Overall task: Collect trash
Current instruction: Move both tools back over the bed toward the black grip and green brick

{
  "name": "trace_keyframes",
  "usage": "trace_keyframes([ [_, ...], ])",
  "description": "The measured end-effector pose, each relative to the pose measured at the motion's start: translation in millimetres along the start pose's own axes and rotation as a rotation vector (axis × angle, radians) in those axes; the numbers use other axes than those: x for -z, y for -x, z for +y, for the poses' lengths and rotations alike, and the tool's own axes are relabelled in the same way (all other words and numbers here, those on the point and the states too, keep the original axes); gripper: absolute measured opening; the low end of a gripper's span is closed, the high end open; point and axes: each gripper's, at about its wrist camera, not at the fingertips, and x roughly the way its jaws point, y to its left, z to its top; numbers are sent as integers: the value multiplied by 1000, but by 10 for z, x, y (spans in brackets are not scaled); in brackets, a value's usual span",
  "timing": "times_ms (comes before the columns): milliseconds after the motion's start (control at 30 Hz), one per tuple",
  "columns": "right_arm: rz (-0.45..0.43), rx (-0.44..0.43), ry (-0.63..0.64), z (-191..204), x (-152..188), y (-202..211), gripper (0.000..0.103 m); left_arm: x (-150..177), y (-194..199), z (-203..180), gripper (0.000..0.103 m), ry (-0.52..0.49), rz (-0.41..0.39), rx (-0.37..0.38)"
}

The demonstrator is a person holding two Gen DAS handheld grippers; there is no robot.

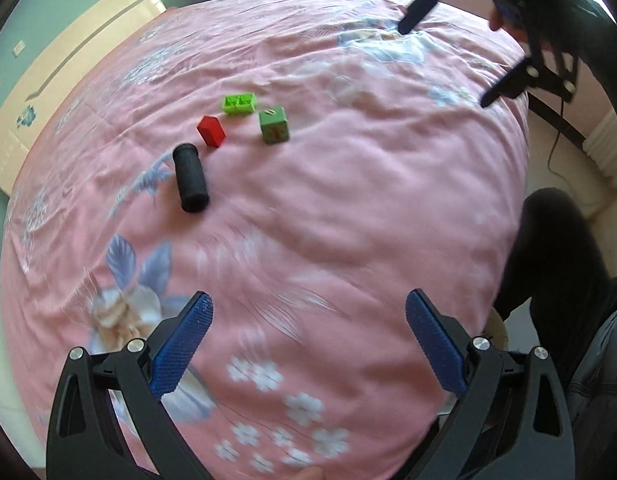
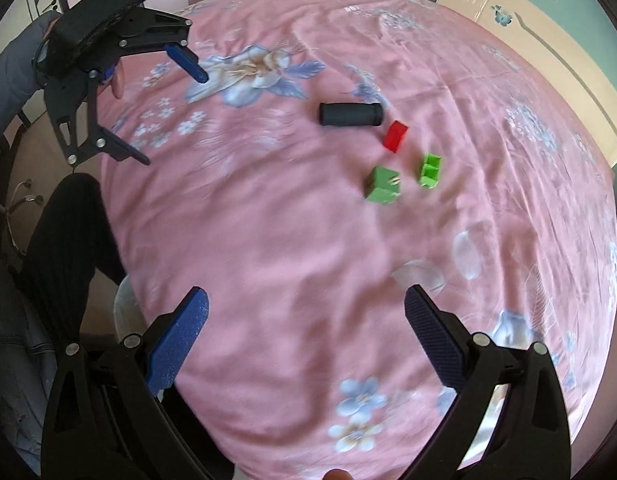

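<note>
Both grippers, left gripper (image 1: 308,344) and right gripper (image 2: 306,340), hovered with jaws wide, empty. Mid-frame on the pink bed (image 1: 348,208) lay a black cylinder (image 1: 190,178), red block (image 1: 211,131) and two green blocks (image 1: 274,125).

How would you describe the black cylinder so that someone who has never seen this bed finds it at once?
Look at the pink floral bedspread; four small things lie in a loose group near its middle. The black cylinder lies on its side at one end of the group, beside the red block. It is the only dark, round and long thing; its neighbours are bright and boxy.
</note>
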Motion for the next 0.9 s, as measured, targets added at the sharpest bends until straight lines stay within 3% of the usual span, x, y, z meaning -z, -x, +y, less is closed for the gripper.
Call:
trace_keyframes([
  [400,63,23,-52,-960,-564,-415,96,-464,-295,679,99,-9,27,4],
  [633,88,-3,-108,-1340,-776,-720,96,-764,-602,1161,99,97,41,26],
  [900,161,-49,-122,-1581,-971,-1198,96,-892,-1031,1310,99,80,86,40],
])
